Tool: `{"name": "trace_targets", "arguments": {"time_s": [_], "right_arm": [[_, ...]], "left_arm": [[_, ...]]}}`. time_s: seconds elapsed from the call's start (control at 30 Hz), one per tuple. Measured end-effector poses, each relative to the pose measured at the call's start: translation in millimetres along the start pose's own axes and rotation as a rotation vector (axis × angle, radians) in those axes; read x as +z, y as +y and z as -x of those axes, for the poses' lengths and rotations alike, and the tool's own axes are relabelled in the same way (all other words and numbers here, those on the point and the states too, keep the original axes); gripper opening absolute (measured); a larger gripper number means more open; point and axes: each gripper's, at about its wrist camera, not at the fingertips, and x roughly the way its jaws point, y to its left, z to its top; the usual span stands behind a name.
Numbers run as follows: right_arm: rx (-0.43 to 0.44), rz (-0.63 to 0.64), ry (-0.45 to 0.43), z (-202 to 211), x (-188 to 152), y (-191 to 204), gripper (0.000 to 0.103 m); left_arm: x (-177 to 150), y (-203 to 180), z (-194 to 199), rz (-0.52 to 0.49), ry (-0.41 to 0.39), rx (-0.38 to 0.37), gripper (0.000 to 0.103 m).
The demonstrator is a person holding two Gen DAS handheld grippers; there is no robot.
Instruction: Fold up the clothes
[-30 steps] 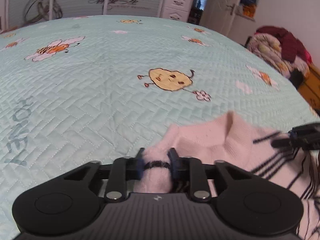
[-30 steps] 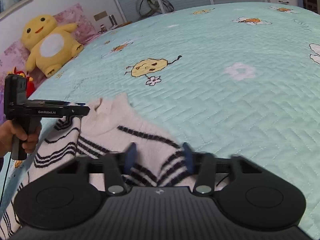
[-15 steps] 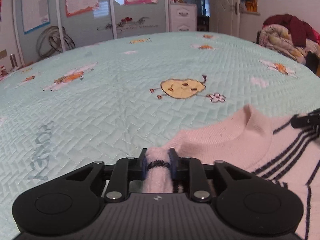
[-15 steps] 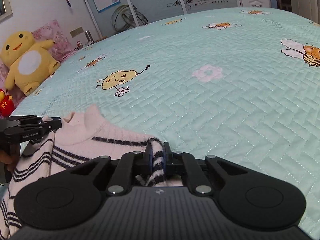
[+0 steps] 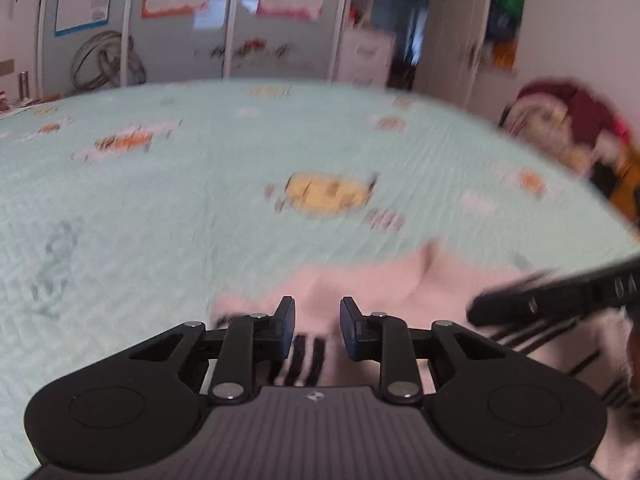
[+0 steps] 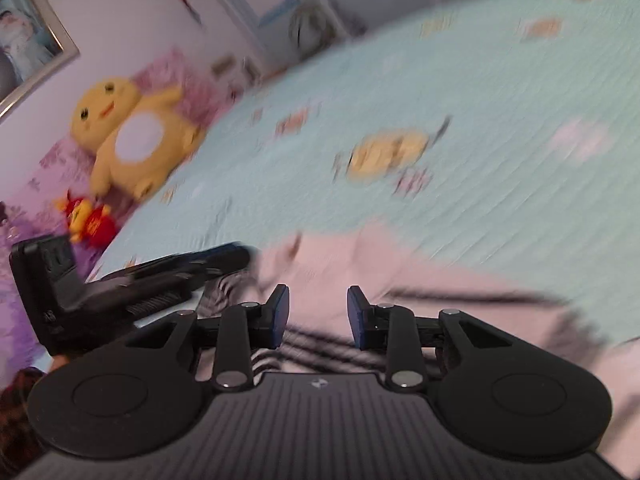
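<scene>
A pale pink sweater (image 5: 380, 284) with dark stripes lies on the mint green quilt (image 5: 200, 220), blurred by motion. My left gripper (image 5: 317, 320) hovers over its near edge. Its jaws stand apart and are closing, with no fabric pinched between the pads. In the right wrist view the sweater (image 6: 360, 264) spreads under my right gripper (image 6: 318, 312). Those jaws are opening, with only striped knit lying below the gap. The right tool's black arm (image 5: 560, 292) reaches in over the sweater from the right.
A yellow plush toy (image 6: 132, 140) and a small red toy (image 6: 88, 220) sit at the bed's left side. A pile of clothes (image 5: 568, 120) lies past the bed's right edge. Wardrobe doors and white drawers (image 5: 364, 60) stand behind. A hand holds the left tool (image 6: 60, 292).
The left jaws have let go of the sleeve cuff. The right jaws closed on a striped fold, then opened off it. Both views have swung and gone blurry.
</scene>
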Motion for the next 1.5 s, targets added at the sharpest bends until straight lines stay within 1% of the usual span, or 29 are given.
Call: {"name": "trace_targets", "arguments": {"time_s": [0.03,0.07,0.17,0.27,0.33,0.37,0.4,0.43,0.47,0.5,0.53,0.57,0.6,0.7,0.77,0.8,0.87,0.9,0.93,1.0,1.07,1.1,1.17,1.23,1.33,1.5], "right_arm": [[-0.028,-0.029,0.004,-12.8,-0.5,-7.5,0.026],[-0.042,-0.08,-0.016,-19.9,-0.9,-19.8,0.0],[-0.01,-0.296,-0.134,-18.3,-1.9,-61.0,0.0],[-0.082,-0.363,-0.238,-4.7,-3.6,-71.7,0.0],[-0.146,-0.41,-0.257,3.9,-5.6,-77.0,0.0],[-0.148,-0.426,-0.273,10.3,-7.9,-76.9,0.001],[-0.144,-0.435,-0.287,17.3,-10.1,-75.3,0.006],[-0.127,-0.424,-0.3,25.9,-12.2,-70.2,0.015],[-0.109,-0.405,-0.311,35.8,-14.2,-64.1,0.025],[-0.097,-0.385,-0.322,46.8,-16.9,-57.7,0.029],[-0.098,-0.364,-0.333,59.9,-20.9,-50.9,0.03],[-0.093,-0.344,-0.343,72.8,-26.0,-44.3,0.03],[-0.082,-0.327,-0.347,86.3,-34.6,-38.5,0.03],[-0.059,-0.318,-0.363,136.4,-78.0,-22.2,0.033],[-0.025,-0.348,-0.386,174.3,-120.4,-11.7,0.035],[-0.025,-0.366,-0.407,193.4,-146.6,-3.7,0.037],[-0.049,-0.413,-0.462,228.9,-197.1,1.2,0.052],[-0.068,-0.439,-0.486,244.2,-220.4,1.3,0.055],[-0.094,-0.466,-0.498,255.1,-240.6,0.0,0.056],[-0.146,-0.539,-0.509,270.5,-276.2,-5.2,0.056],[-0.145,-0.65,-0.521,277.4,-302.7,-17.2,0.056],[-0.131,-0.695,-0.53,278.0,-309.0,-22.9,0.055],[-0.1,-0.736,-0.567,279.7,-312.8,-29.2,0.055],[-0.084,-0.742,-0.593,280.0,-308.3,-31.6,0.056],[-0.061,-0.746,-0.636,279.3,-295.7,-35.5,0.056],[-0.051,-0.786,-0.686,282.4,-288.0,-59.6,0.056]], "left_arm": [[-5.0,2.4,-1.8,0.011,-0.022,0.004,0.028],[-6.2,6.0,-1.8,0.032,-0.03,0.003,0.028],[-7.2,13.5,-1.2,0.075,-0.038,0.011,0.027],[-8.1,3.3,1.5,0.031,-0.037,0.052,0.027],[-6.1,-7.3,2.1,-0.025,-0.035,0.091,0.028],[-5.7,-11.2,6.6,-0.047,-0.05,0.121,0.032],[-5.4,-14.9,11.8,-0.067,-0.068,0.153,0.034],[-5.2,-18.6,17.0,-0.088,-0.086,0.185,0.037],[-4.9,-22.3,22.1,-0.108,-0.104,0.217,0.043],[-5.8,-25.2,33.8,-0.109,-0.148,0.247,0.047],[-6.7,-27.0,47.8,-0.095,-0.186,0.269,0.056],[-8.5,-27.2,63.4,-0.062,-0.203,0.265,0.06],[-10.6,-27.1,79.2,-0.026,-0.217,0.257,0.06],[-31.4,-39.6,116.4,-0.023,-0.106,0.133,0.06],[-45.8,-48.4,140.8,-0.025,-0.027,0.047,0.06],[-56.5,-54.4,150.3,-0.039,0.011,0.02,0.06],[-78.8,-65.9,166.4,-0.068,0.076,-0.019,0.059],[-88.0,-69.2,173.9,-0.067,0.096,-0.032,0.059],[-96.9,-72.2,181.3,-0.064,0.114,-0.044,0.058],[-110.5,-75.8,197.2,-0.034,0.114,-0.05,0.058],[-121.9,-75.6,209.5,0.01,0.109,-0.05,0.058],[-127.4,-75.3,214.6,0.037,0.109,-0.052,0.058],[-139.1,-75.2,217.6,0.071,0.101,-0.05,0.059],[-151.4,-76.4,218.2,0.083,0.075,-0.039,0.059],[-157.8,-82.8,218.0,0.064,0.046,-0.025,0.06],[-163.5,-93.2,214.8,0.014,0.026,-0.004,0.069]]}}
